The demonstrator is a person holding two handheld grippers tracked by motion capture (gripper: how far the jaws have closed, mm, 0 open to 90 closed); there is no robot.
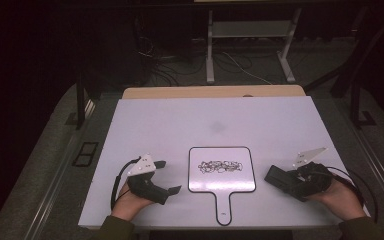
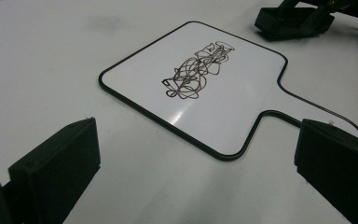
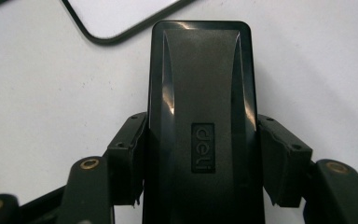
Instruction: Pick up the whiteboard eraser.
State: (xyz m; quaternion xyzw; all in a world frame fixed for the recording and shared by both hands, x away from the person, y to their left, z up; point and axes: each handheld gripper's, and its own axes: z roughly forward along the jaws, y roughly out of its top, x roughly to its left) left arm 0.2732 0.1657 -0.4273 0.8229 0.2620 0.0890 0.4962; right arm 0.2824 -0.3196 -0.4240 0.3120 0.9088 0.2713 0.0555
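A small paddle-shaped whiteboard (image 1: pixel 221 170) with a black rim lies flat at the near middle of the table, its handle toward me. A black scribble (image 1: pixel 220 166) covers its centre, also seen as the scribble (image 2: pixel 198 71) in the left gripper view. My left gripper (image 1: pixel 167 176) rests on the table left of the whiteboard (image 2: pixel 200 88), jaws wide open with nothing between them. My right gripper (image 1: pixel 292 182) sits right of the board, shut on a black board eraser (image 3: pixel 200 121) whose front end (image 1: pixel 276 175) points at the board. The eraser (image 2: pixel 291 21) lies flat on the table.
The white tabletop (image 1: pixel 215 120) stretches bare behind the whiteboard, with a faint grey smudge (image 1: pixel 217 126) near its middle. A wooden edge (image 1: pixel 210 92) runs along the far side. Beyond stand metal frame legs (image 1: pixel 210 55) and cables on a dark floor.
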